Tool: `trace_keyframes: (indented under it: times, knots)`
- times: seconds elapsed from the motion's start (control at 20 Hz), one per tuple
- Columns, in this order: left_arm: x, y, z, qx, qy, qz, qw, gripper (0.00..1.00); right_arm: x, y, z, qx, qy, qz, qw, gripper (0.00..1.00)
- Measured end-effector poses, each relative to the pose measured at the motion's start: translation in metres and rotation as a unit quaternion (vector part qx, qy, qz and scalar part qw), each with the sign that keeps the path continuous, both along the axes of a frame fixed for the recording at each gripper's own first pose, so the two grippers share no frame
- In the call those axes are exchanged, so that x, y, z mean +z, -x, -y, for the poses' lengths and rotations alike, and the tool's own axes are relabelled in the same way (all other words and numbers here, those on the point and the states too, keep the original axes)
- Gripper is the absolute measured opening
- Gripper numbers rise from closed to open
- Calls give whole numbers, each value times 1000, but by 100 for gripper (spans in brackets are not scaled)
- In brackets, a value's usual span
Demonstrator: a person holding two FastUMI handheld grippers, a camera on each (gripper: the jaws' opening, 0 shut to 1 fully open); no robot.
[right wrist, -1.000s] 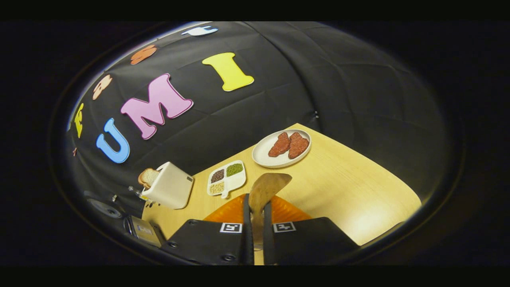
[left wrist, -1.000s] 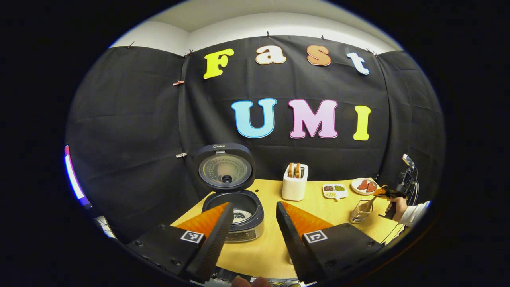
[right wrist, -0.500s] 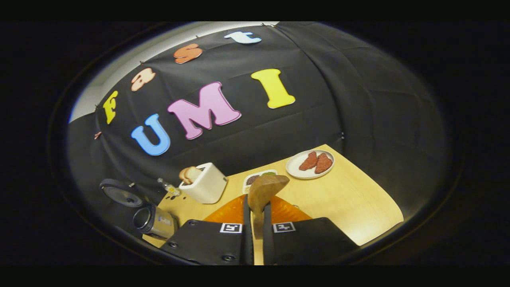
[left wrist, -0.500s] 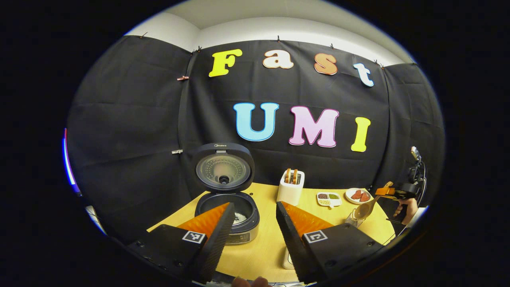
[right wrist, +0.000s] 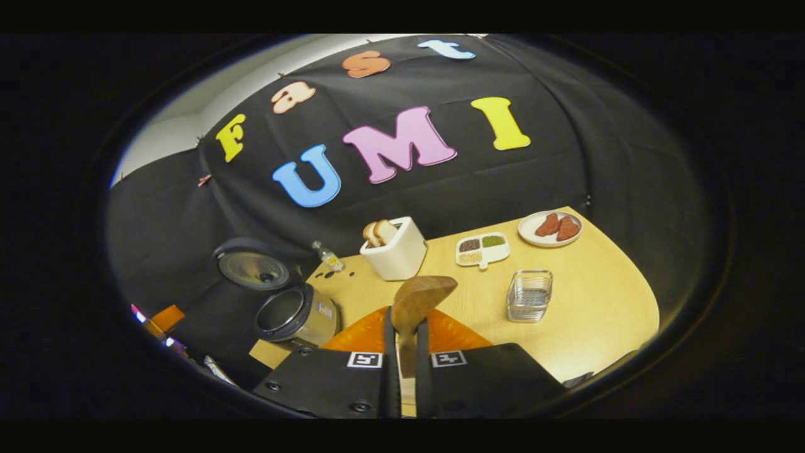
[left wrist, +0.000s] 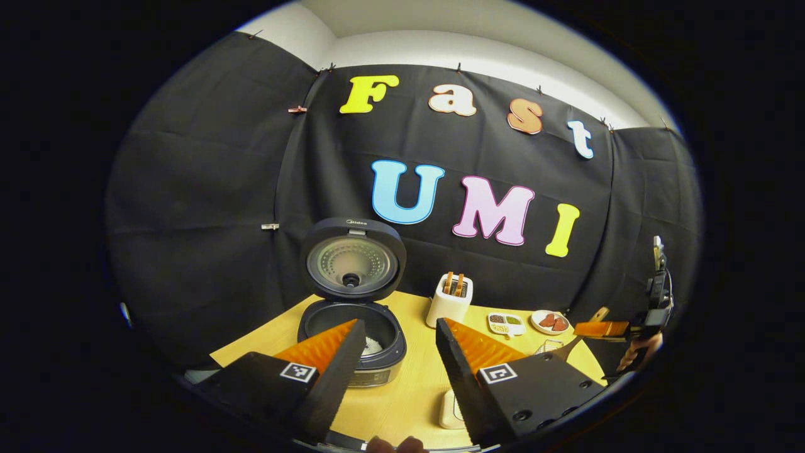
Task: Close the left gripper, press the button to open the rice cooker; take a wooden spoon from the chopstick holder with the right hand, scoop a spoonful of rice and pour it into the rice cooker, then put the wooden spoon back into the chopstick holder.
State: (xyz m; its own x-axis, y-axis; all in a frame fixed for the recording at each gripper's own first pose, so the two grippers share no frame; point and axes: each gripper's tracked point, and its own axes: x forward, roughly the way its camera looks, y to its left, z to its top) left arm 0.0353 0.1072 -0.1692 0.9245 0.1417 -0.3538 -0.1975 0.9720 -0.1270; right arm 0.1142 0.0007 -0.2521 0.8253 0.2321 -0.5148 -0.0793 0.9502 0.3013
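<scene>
The rice cooker stands open on the wooden table, its round lid upright, with a little white rice in the pot. My left gripper hovers open in front of it, holding nothing. In the right gripper view, my right gripper is shut on the handle of the wooden spoon, whose bowl sticks out above the fingers and looks bare. The wire chopstick holder stands below and to the right of the spoon, apart from it. The rice cooker lies at the lower left. The right gripper is seen at the table's right end.
A white toaster with bread stands at the back. To its right are a divided dish of grains and a plate with red pieces. A small bottle stands near the cooker. A white object sits at the front edge.
My right gripper lifted the spoon out of the holder and swung back and left, bringing holder and cooker into its view. The left gripper drew back slightly and stayed open.
</scene>
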Motion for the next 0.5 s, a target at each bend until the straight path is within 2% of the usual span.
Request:
trace_keyframes:
  times: [0.1, 0.15, 0.35, 0.4, 0.45, 0.5]
  knots:
    - [0, 4, -9, -2, 9, 6, 1000, 80, -25, 7, -11, 8, 32, -15, 999, 13]
    - [-4, 5, -13, -5, 12, 5, 1000, 79, -40, 11, -19, 12, 45, -24, 999, 9]
    - [-11, 10, -28, -17, 24, 4, 1000, 80, -92, 24, -35, 21, 103, -53, 993, 9]
    - [-11, 11, -34, -18, 26, 6, 1000, 80, -101, 27, -39, 19, 109, -61, 992, 14]
    - [-13, 11, -38, -18, 31, 6, 999, 79, -110, 31, -42, 17, 114, -69, 991, 9]
    - [-13, 12, -41, -18, 37, 7, 999, 79, -116, 35, -45, 16, 120, -73, 990, 13]
